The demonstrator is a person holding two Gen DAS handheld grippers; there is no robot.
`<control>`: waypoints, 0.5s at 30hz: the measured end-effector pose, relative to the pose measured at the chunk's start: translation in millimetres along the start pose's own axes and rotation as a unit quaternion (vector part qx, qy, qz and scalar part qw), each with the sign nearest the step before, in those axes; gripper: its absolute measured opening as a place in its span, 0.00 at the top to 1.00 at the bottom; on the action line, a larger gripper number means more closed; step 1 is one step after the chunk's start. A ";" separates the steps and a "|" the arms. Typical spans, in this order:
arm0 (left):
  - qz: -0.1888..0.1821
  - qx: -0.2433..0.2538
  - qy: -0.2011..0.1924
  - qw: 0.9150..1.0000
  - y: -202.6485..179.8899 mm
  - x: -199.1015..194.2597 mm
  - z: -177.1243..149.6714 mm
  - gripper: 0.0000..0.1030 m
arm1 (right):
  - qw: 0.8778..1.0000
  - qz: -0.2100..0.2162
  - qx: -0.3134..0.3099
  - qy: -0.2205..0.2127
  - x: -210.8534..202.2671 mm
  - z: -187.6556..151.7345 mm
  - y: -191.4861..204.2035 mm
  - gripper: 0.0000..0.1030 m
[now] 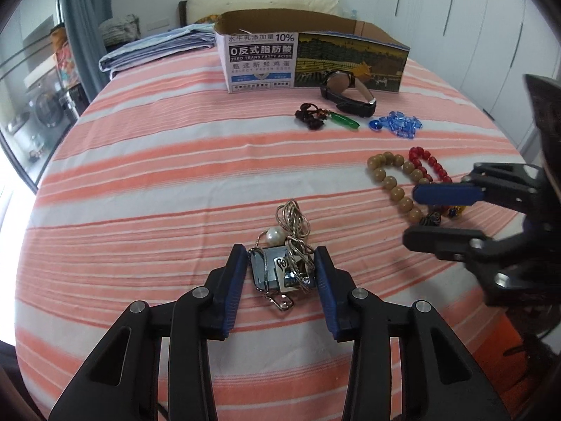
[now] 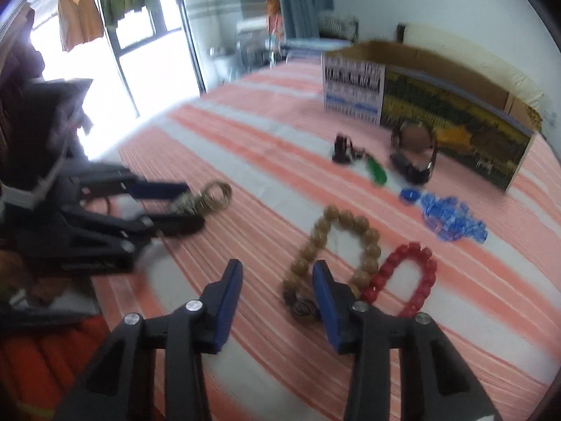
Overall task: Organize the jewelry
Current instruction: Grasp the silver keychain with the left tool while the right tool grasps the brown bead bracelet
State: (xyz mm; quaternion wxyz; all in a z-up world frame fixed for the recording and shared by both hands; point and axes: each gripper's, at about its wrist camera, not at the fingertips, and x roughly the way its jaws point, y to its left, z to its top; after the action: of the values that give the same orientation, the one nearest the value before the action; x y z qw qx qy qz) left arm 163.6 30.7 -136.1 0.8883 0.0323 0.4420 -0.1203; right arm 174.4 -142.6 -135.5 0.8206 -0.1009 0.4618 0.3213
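Note:
Jewelry lies on a striped bed sheet. My left gripper is open, its fingers on either side of a chain necklace with a pearl and a square pendant. My right gripper is open and empty, just left of the tan bead bracelet. It also shows in the left wrist view. A red bead bracelet, blue crystal beads, a green pendant on dark cord and a watch lie beyond. An open cardboard box stands at the back.
Folded blue bedding and a pillow lie at the head of the bed. White wardrobes stand on the right. A glass door and hanging clothes are to the left.

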 end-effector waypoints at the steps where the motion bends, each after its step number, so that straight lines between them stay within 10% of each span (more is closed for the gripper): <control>1: -0.001 -0.004 -0.001 1.000 1.4 -0.6 -0.5 0.61 | 1.000 0.004 0.000 0.000 -2.9 -0.2 -0.3 0.59; 6: -0.001 -0.018 -0.012 1.000 2.2 0.7 -0.7 0.58 | 0.997 0.077 0.016 0.003 -0.8 2.2 24.3 0.59; 15: -0.039 -0.020 -0.004 0.999 13.2 -5.6 -4.5 0.50 | 0.998 0.049 -0.041 0.023 -4.3 -3.9 17.3 0.59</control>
State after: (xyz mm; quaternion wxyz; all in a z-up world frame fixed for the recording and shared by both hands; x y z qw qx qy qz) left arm 160.0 45.3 -135.1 0.8854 -0.0031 0.4413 -0.1462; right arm 159.4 -132.9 -131.8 0.7881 -0.1186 0.4715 0.3774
